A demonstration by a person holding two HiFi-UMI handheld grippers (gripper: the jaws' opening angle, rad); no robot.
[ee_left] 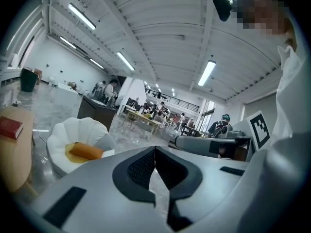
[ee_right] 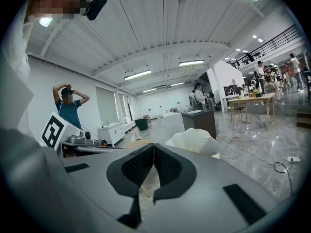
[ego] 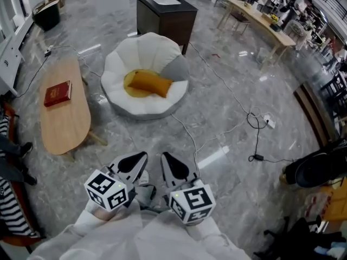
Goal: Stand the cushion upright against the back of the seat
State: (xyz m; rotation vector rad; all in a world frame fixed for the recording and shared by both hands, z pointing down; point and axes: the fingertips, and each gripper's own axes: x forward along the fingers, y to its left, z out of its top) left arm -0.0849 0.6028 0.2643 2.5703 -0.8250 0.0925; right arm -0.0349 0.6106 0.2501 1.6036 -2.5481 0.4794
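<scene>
An orange cushion (ego: 149, 83) lies flat in the hollow of a white shell-shaped seat (ego: 142, 51), with a grey cushion (ego: 175, 69) leaning at the seat's right side. Both grippers are low in the head view, well short of the seat and pointing toward it. My left gripper (ego: 136, 162) and right gripper (ego: 169, 163) are side by side, both shut with nothing in them. The left gripper view has its pads (ee_left: 155, 152) meeting, with the seat (ee_left: 80, 128) and orange cushion (ee_left: 85, 152) far off at the left. In the right gripper view, the shut gripper (ee_right: 154, 147) partly hides the seat (ee_right: 195, 140).
A low oval wooden table (ego: 66, 121) with a red book (ego: 57, 93) stands left of the seat. A dark cabinet (ego: 166, 16) is behind it. Cables (ego: 250, 119) and a power strip (ego: 269, 122) lie on the marble floor at right. A person in a striped sleeve (ego: 10, 210) is at the left edge.
</scene>
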